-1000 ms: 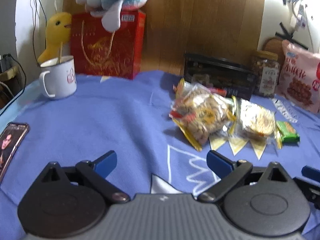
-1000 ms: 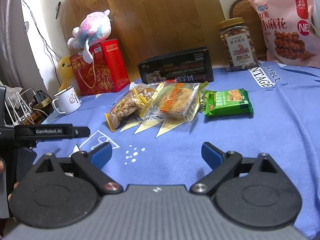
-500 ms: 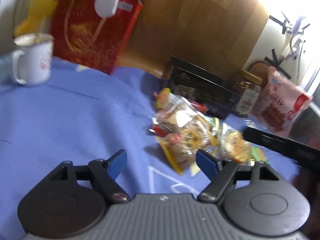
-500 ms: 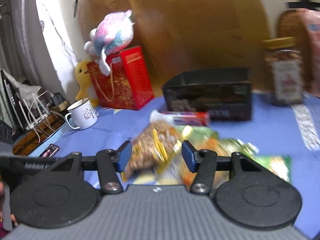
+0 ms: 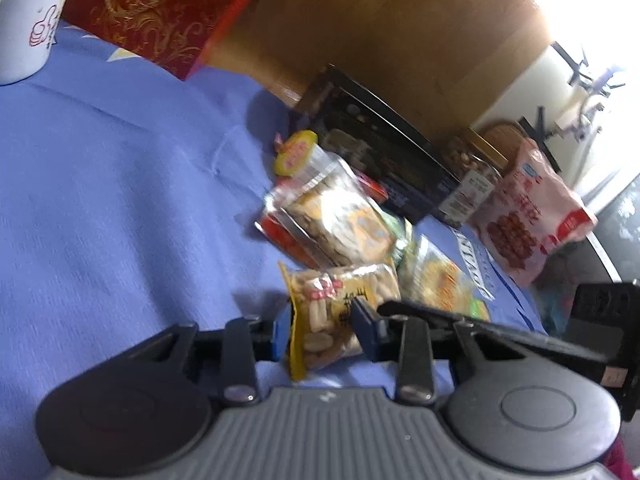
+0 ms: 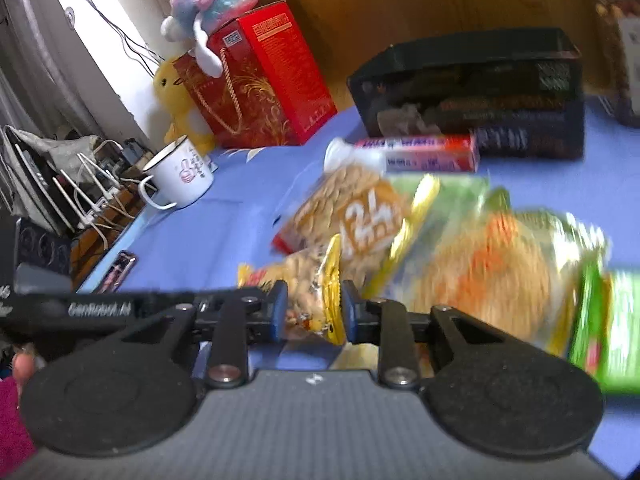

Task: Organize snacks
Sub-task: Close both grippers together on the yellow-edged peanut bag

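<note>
1. Fingers of the left gripper have just been closing and, in the left wrist view, their blue pads sit against both sides of a small peanut packet with a yellow sealed edge, so they grip it

2. Same view: the packet lies on the blue cloth at the near end of a loose heap, just in front of a larger clear bag of biscuits. It looks light, crinkly and slippery, with loose hard pieces inside; a hold across the filled body seems surer than the thin seal, and too hard a squeeze could crush the contents

3. Same view, containers: a dark open box stands behind the heap, its inside hidden; a lidded jar of nuts and a pink sealed bag stand past it; a white mug holds a stick of some kind

4. Right wrist view: the right gripper has also just been closing, and its pads press the yellow crimped edge of what seems the same peanut packet, though blur leaves that unsure

5. Same view: the dark box's interior is again not visible, and a long wrapped bar lies just in front of it
</note>
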Demonstrator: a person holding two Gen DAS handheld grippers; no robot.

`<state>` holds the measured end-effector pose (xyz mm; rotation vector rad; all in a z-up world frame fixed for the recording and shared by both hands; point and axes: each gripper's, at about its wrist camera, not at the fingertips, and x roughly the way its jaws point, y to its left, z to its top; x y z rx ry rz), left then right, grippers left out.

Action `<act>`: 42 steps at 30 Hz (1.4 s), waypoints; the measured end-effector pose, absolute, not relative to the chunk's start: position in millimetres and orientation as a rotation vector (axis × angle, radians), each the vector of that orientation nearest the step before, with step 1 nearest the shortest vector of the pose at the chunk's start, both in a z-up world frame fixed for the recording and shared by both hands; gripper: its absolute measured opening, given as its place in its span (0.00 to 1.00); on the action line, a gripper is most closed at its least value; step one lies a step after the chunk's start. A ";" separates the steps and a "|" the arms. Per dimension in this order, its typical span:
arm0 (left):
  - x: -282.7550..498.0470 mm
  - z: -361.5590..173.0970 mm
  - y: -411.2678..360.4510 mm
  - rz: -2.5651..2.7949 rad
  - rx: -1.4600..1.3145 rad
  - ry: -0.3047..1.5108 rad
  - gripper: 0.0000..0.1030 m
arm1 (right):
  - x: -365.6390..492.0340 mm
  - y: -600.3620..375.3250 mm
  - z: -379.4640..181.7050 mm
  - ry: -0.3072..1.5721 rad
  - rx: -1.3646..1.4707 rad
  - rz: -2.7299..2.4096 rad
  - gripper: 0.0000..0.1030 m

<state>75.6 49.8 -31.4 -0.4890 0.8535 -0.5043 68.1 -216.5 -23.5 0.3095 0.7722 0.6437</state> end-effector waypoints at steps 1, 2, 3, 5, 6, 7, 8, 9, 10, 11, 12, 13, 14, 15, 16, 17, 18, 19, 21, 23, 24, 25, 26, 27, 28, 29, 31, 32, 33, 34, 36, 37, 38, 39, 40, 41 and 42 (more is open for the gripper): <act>70.8 -28.8 47.7 -0.522 -0.481 0.857 0.31 | 62.5 -221.0 -23.8 0.778 0.329 0.645 0.30; 65.6 -27.0 45.1 -0.541 -0.469 0.862 0.31 | 53.8 -226.8 -23.9 0.782 0.349 0.644 0.30; 59.5 -26.0 41.5 -0.558 -0.455 0.871 0.31 | 42.1 -233.3 -24.5 0.780 0.366 0.644 0.30; 49.2 -26.0 35.8 -0.589 -0.429 0.886 0.31 | 24.3 -242.9 -25.8 0.779 0.397 0.641 0.30; 44.6 -26.1 30.2 -0.605 -0.414 0.893 0.31 | 15.8 -247.3 -27.0 0.779 0.411 0.634 0.30; 41.8 -26.4 24.2 -0.621 -0.402 0.900 0.31 | 4.2 -253.6 -28.5 0.778 0.422 0.621 0.31; 38.8 -25.6 19.0 -0.636 -0.388 0.901 0.31 | 0.6 -255.0 -30.1 0.778 0.427 0.606 0.31; 35.8 -24.4 13.0 -0.652 -0.370 0.902 0.31 | -4.7 -257.4 -31.1 0.774 0.436 0.593 0.31; 33.2 -23.1 6.9 -0.668 -0.351 0.901 0.31 | -13.5 -262.0 -31.9 0.770 0.443 0.583 0.31; 31.4 -22.1 1.5 -0.682 -0.333 0.901 0.31 | -21.0 -264.9 -31.2 0.763 0.442 0.571 0.31; 29.5 -21.4 -4.1 -0.695 -0.317 0.902 0.31 | -29.4 -268.0 -30.6 0.753 0.435 0.559 0.32; 27.3 -21.0 -8.8 -0.705 -0.302 0.903 0.31 | -34.4 -268.8 -30.3 0.744 0.425 0.547 0.33; 24.7 -20.7 -12.7 -0.712 -0.287 0.901 0.32 | -37.5 -269.1 -30.5 0.739 0.419 0.539 0.34; 22.5 -20.4 -16.3 -0.716 -0.272 0.901 0.32 | -40.4 -270.3 -31.7 0.736 0.415 0.535 0.37; 20.8 -20.7 -17.6 -0.715 -0.265 0.901 0.33 | -42.2 -271.3 -32.8 0.736 0.414 0.535 0.39; 20.3 -20.5 -17.9 -0.708 -0.262 0.905 0.36 | -45.4 -273.9 -34.4 0.729 0.409 0.528 0.40; 20.6 -20.1 -16.6 -0.707 -0.266 0.911 0.37 | -46.9 -274.8 -34.6 0.723 0.398 0.520 0.41; 20.1 -19.8 -13.4 -0.703 -0.272 0.910 0.38 | -49.7 -276.2 -34.0 0.712 0.383 0.510 0.42; 20.1 -14.9 -4.9 -0.676 -0.285 0.889 0.44 | -54.5 -276.2 -29.9 0.677 0.340 0.492 0.49; 19.5 -10.0 4.9 -0.650 -0.300 0.866 0.47 | -60.5 -278.1 -27.6 0.639 0.296 0.486 0.54; 18.9 -7.5 9.8 -0.641 -0.308 0.857 0.48 | -62.2 -277.5 -27.0 0.624 0.277 0.489 0.55; 19.4 -5.9 12.9 -0.635 -0.312 0.853 0.48 | -63.8 -277.8 -27.9 0.617 0.260 0.495 0.58; 19.0 -4.6 15.4 -0.631 -0.316 0.851 0.48 | -65.5 -279.6 -30.0 0.613 0.248 0.499 0.59; 20.1 -3.8 15.1 -0.632 -0.319 0.852 0.48 | -65.4 -279.3 -32.2 0.613 0.240 0.502 0.59; 20.3 -4.3 14.4 -0.635 -0.322 0.857 0.48 | -64.7 -278.4 -34.4 0.618 0.236 0.504 0.59; 20.7 -5.2 13.0 -0.642 -0.325 0.867 0.48 | -65.6 -277.4 -36.5 0.625 0.234 0.505 0.59; 21.2 -9.1 5.1 -0.662 -0.322 0.890 0.48 | -66.5 -275.8 -40.1 0.632 0.227 0.509 0.59; 20.9 -11.0 0.0 -0.672 -0.313 0.900 0.48 | -67.7 -273.4 -40.7 0.631 0.214 0.507 0.59; 20.7 -12.7 -5.4 -0.682 -0.301 0.909 0.48 | -68.5 -271.3 -40.7 0.627 0.197 0.505 0.59; 19.9 -14.5 -9.5 -0.690 -0.293 0.916 0.48 | -69.9 -269.0 -40.7 0.622 0.175 0.502 0.59; 20.1 -18.5 -17.6 -0.708 -0.284 0.934 0.48 | -71.5 -264.7 -40.7 0.615 0.139 0.496 0.59; 19.9 -20.6 -20.0 -0.708 -0.276 0.939 0.48 | -72.5 -262.5 -41.2 0.612 0.122 0.490 0.59; 19.9 -22.5 -21.7 -0.709 -0.271 0.943 0.48 | -72.9 -260.5 -41.4 0.607 0.102 0.482 0.59; 19.2 -23.1 -22.1 -0.710 -0.272 0.937 0.48 | -73.1 -259.0 -41.4 0.602 0.086 0.476 0.59; 18.9 -23.2 -22.2 -0.711 -0.272 0.938 0.48 | -73.3 -257.6 -41.7 0.599 0.076 0.472 0.59; 19.0 -23.0 -22.1 -0.712 -0.275 0.939 0.48 | -73.0 -256.7 -41.9 0.594 0.067 0.469 0.59; 19.1 -23.2 -21.4 -0.714 -0.279 0.941 0.49 | -72.6 -256.4 -42.4 0.591 0.062 0.468 0.59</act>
